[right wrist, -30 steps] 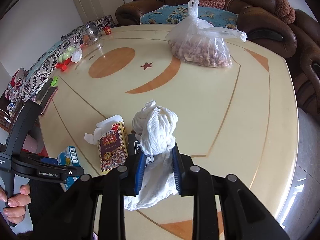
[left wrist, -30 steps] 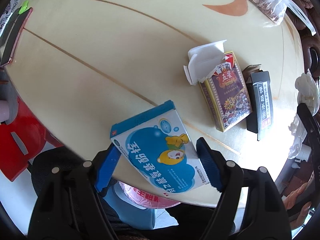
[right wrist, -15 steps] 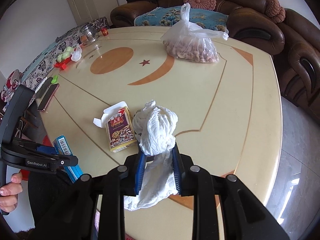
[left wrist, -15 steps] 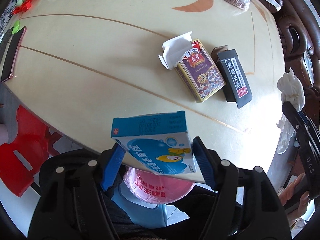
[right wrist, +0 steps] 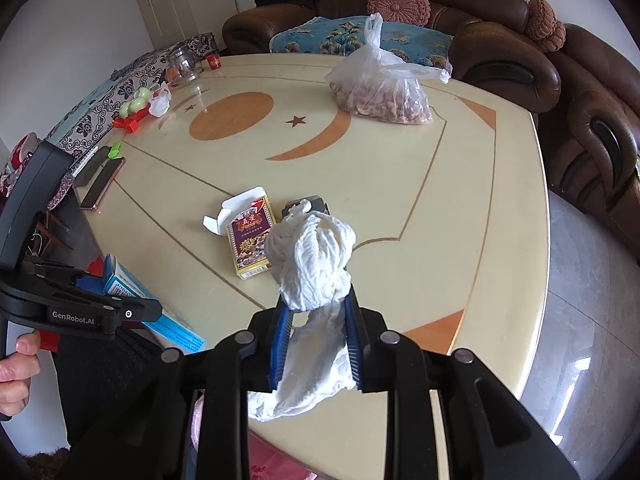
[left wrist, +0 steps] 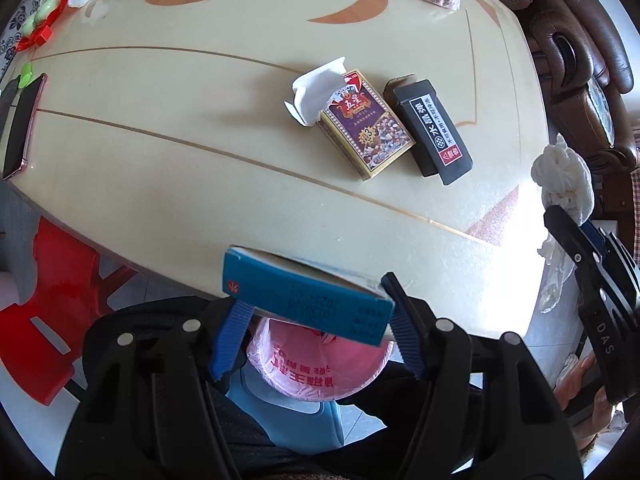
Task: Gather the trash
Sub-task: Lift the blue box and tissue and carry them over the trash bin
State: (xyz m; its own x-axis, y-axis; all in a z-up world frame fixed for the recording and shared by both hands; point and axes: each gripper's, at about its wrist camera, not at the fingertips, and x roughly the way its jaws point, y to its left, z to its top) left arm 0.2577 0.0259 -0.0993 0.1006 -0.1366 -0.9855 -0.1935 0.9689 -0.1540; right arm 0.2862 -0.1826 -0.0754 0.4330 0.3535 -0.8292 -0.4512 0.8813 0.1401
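Below the table edge, a pink-lined round trash bin (left wrist: 320, 364) on a pale blue base, mouth facing up, printed red characters on the liner; contents not visible. On the far side of the cream round table (left wrist: 200, 120), a knotted clear plastic bag (right wrist: 380, 88) full of brownish pieces. Nearer the middle, a purple and gold playing-card box (left wrist: 366, 126) with its white end flap open, lying flat; just beside it, a black rectangular box with white characters (left wrist: 434, 130), also flat, long axes roughly parallel.

Left gripper (left wrist: 312, 320) clamped on a flat blue and white cardboard medicine box (left wrist: 308, 296), blue pads pressing its two short ends. Box held in the air over the near table edge and directly above the bin, narrow blue side toward the camera, long axis crosswise between the fingers, slightly tilted down to the right.

Right gripper (right wrist: 316, 340) closed on a crumpled white paper tissue wad (right wrist: 312, 264), bunched head sticking up past the fingertips, loose tail hanging down behind the pads. Wad held above the near table edge, long axis running along the fingers.

At the left table rim, a dark smartphone with a pink case (left wrist: 22, 128).
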